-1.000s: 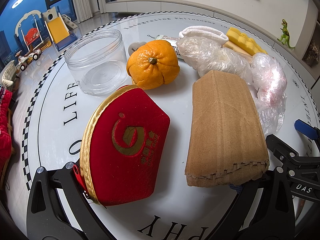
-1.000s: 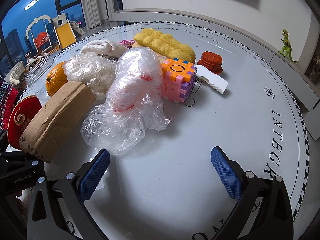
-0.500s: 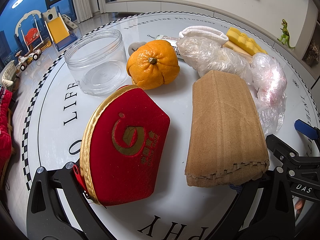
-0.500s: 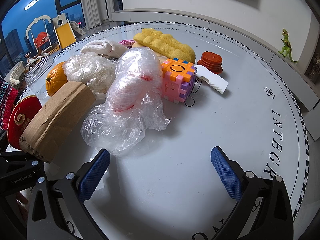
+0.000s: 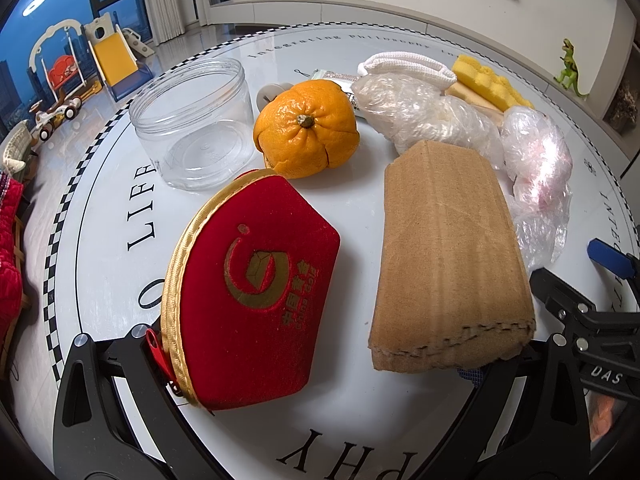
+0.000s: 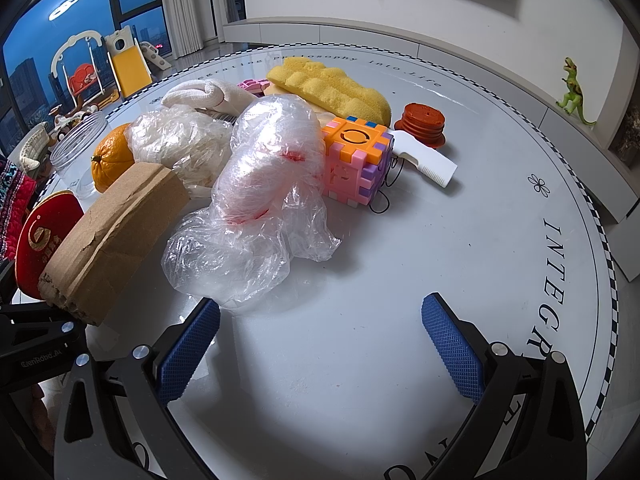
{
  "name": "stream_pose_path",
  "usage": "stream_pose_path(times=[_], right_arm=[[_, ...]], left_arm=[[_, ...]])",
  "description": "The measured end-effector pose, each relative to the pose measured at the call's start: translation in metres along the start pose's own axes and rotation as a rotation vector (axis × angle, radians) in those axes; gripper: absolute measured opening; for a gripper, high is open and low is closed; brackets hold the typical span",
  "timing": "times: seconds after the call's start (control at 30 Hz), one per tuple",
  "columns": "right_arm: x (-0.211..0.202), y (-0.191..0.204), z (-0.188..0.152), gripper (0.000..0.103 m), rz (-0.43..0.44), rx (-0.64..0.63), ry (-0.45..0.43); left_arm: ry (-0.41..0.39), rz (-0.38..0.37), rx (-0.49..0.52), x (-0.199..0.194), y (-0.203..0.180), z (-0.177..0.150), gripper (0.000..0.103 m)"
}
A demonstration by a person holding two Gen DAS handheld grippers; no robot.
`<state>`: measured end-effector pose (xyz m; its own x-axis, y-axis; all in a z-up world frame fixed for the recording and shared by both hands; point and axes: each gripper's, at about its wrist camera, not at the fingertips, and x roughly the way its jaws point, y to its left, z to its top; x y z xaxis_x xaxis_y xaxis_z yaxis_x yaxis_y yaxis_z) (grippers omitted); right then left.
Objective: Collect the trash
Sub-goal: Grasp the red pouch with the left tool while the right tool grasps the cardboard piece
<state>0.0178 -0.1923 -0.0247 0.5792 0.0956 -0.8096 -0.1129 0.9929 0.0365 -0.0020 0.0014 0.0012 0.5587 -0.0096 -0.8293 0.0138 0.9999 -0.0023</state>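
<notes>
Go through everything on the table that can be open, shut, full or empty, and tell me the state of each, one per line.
clear plastic jar: upright, no lid, empty
red pouch: lying flat; zipper hidden
cardboard piece: folded flat, lying down
orange: whole, peel split
near plastic bag: crumpled
far plastic bag: crumpled
left gripper: open, holding nothing
right gripper: open, holding nothing
</notes>
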Motion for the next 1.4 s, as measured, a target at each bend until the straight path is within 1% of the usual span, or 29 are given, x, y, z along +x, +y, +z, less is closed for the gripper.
stream_pose_path(times=[0.1,0.17,0.27,0.37,0.47,0.57,0.63,0.73,0.9,0.93,0.97,1.03,1.07,1.17,1.2,1.3,1.4], right_arm=[[-0.003,-0.002,-0.001,0.1,0.019,0.01,0.012],[-0.006,-0.002,-0.003,0.1,0.041,0.014,0.013],[-0.017,-0.008,-0.005,0.1,0.052,-0.001,0.007],[-0.031,-0.012,-0.005,0.1,0.081,-0.015,0.004],[-0.047,-0.018,-0.011,0.1,0.112,-0.022,-0.003],[-0.06,-0.018,-0.008,0.1,0.138,-0.021,-0.015],[-0.067,-0.021,-0.003,0.1,0.151,-0.019,-0.028],[-0.079,-0.018,-0.002,0.1,0.167,-0.023,-0.049],[-0.088,-0.008,0.002,0.1,0.173,-0.042,-0.071],[-0.088,-0.005,0.003,0.1,0.172,-0.045,-0.075],[-0.088,-0.003,0.005,0.097,0.177,-0.047,-0.077],[-0.087,0.003,0.01,0.094,0.193,-0.043,-0.071],[-0.086,0.008,0.013,0.092,0.208,-0.044,-0.067],[-0.085,0.025,0.022,0.087,0.237,-0.058,-0.063],[-0.085,0.031,0.024,0.084,0.243,-0.065,-0.063],[-0.077,0.055,0.034,0.078,0.256,-0.085,-0.041],[-0.06,0.081,0.046,0.078,0.276,-0.086,0.003]], left_arm=[[0.005,-0.023,-0.019,-0.003,0.007,-0.006,0.097],[0.008,-0.034,-0.026,-0.012,0.015,-0.014,0.097],[-0.005,-0.05,-0.031,-0.027,0.024,-0.023,0.098],[-0.017,-0.065,-0.016,-0.043,0.026,-0.028,0.098],[-0.043,-0.065,0.002,-0.062,0.026,-0.032,0.098],[-0.066,-0.046,-0.002,-0.073,0.032,-0.027,0.098],[-0.077,-0.025,-0.015,-0.072,0.036,-0.021,0.098],[-0.063,-0.004,-0.026,-0.06,0.044,-0.006,0.097],[0.007,-0.009,-0.054,-0.027,0.054,0.005,0.097],[0.011,-0.006,-0.053,-0.022,0.053,0.006,0.092],[0.019,-0.005,-0.05,-0.017,0.053,0.008,0.08],[0.048,-0.023,-0.056,-0.008,0.052,0.008,0.065],[0.049,-0.03,-0.058,-0.005,0.052,0.007,0.065],[0.025,-0.022,-0.036,-0.005,0.05,0.003,0.064],[0.014,-0.028,-0.036,-0.007,0.051,0.001,0.064],[-0.006,-0.049,-0.063,-0.013,0.059,-0.006,0.063],[-0.015,-0.045,-0.081,-0.019,0.068,-0.014,0.063]])
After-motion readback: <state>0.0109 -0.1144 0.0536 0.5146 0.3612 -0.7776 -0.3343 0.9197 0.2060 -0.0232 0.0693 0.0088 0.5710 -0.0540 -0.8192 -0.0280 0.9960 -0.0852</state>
